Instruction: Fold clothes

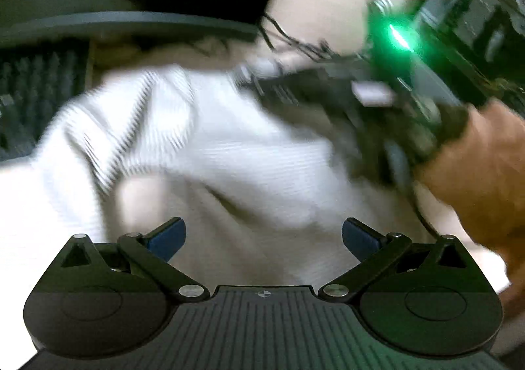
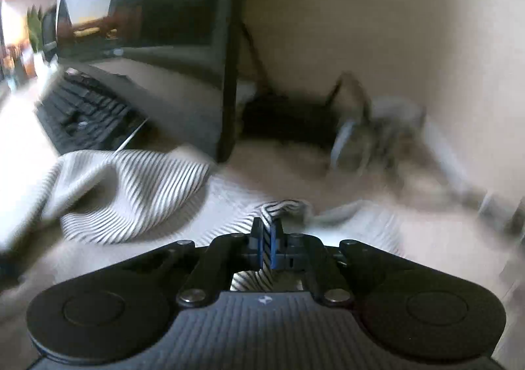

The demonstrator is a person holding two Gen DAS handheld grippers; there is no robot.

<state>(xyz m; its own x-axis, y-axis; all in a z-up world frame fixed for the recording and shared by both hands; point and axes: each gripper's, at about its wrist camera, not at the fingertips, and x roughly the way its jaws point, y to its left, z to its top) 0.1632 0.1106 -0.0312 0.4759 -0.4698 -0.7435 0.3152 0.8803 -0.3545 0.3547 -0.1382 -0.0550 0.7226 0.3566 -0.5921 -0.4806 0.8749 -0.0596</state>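
The right gripper (image 2: 270,240) has its jaws pinched together on a fold of the striped shirt (image 2: 131,193), the cloth bunched between the blue pads and trailing off to the left of the jaws in a loose heap. Beyond the jaws stand a keyboard (image 2: 85,114) and a dark monitor (image 2: 183,9). The left gripper (image 1: 263,238) has its jaws spread wide with nothing between them, the shirt (image 1: 197,140) lying just ahead, blurred, and the other gripper's body (image 1: 377,107) farther right.
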